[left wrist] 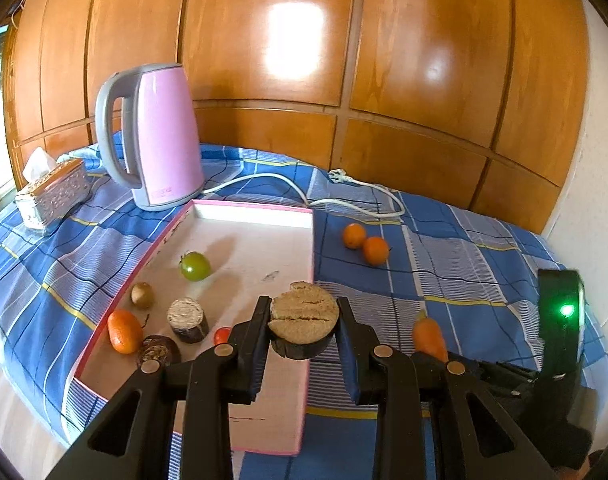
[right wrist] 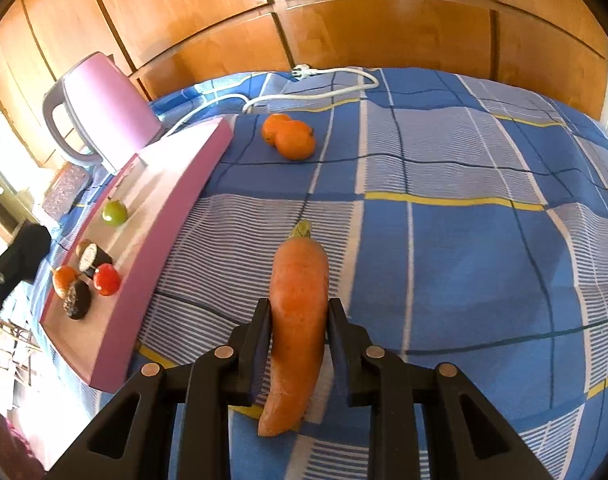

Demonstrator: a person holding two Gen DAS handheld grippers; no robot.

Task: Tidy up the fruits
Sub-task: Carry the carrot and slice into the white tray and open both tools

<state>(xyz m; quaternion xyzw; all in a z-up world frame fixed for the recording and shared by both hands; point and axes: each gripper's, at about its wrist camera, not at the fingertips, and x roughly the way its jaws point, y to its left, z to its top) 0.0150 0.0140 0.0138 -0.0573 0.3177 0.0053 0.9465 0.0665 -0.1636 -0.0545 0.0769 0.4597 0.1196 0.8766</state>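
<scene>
The left gripper [left wrist: 304,316] pinches a round, dark-skinned chunk with a cracked tan cut face [left wrist: 304,326], its two fingers pressed against the chunk's sides. It hangs over the right-hand edge of the pink-rimmed tray [left wrist: 240,216], which serves here as the landmark.

The right gripper [right wrist: 300,316] clamps a carrot [right wrist: 298,320] across its thick part, the green stub pointing away from the camera and the thin tip trailing back between the finger arms. The carrot is off to the right of the tray, above the blue checked cloth [right wrist: 463,260].

Inside the tray, towards its left wall, sit a green tomato [left wrist: 194,266], a small brown round fruit [left wrist: 142,295], a second cut chunk [left wrist: 187,320], an orange fruit [left wrist: 124,331], another dark chunk [left wrist: 159,352] and a small red tomato [left wrist: 222,335], partly hidden behind the left gripper's finger.

Two oranges [left wrist: 364,242] lie touching one another on the cloth just right of the tray's far corner. A pink kettle [left wrist: 160,136] stands just behind the tray's far left corner, and its white cord [left wrist: 343,200] runs along the cloth past the tray's far edge. A tissue box [left wrist: 52,196] sits left of the kettle, well apart from the tray.
</scene>
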